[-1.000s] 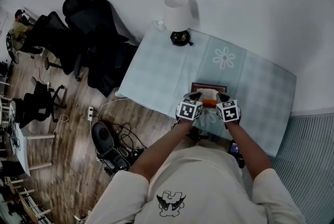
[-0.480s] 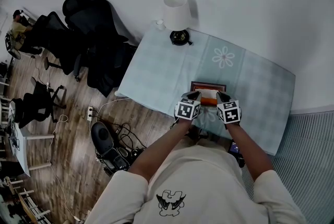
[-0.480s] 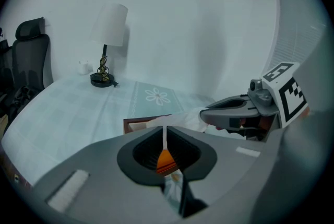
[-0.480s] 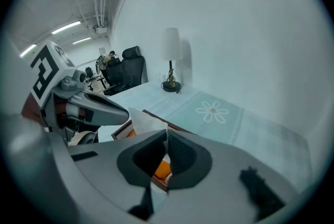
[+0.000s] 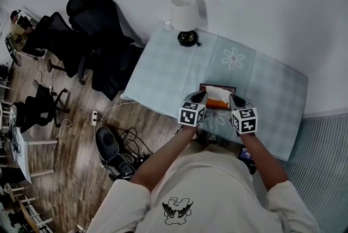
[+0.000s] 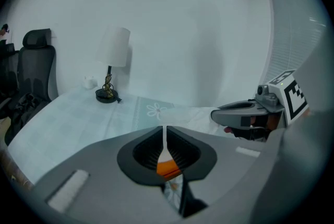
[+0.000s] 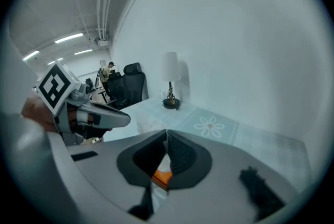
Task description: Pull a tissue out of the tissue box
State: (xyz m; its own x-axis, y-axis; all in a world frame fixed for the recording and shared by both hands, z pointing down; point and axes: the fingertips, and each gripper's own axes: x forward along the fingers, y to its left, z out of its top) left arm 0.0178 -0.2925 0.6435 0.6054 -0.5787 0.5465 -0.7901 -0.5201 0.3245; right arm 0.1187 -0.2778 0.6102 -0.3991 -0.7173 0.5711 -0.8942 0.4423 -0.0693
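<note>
The tissue box, orange inside a dark rim, is sitting on the near part of a table covered with a pale blue checked cloth. A white tissue is standing up out of the box's opening, stretched between the two grippers. The left gripper is hanging over the box's left end with its jaws pressed together on a thin white edge of the tissue, and the orange of the box is showing just below them. The right gripper is hanging over the box's right end, with its jaws likewise pressed together on the tissue's right side. The two grippers are pointing away from the person and slanting downward, near each other but not touching. A white-shaded lamp is standing at the table's far left corner, and a daisy print is showing on the cloth beyond the box. Black office chairs are crowding the floor to the left of the table.
</note>
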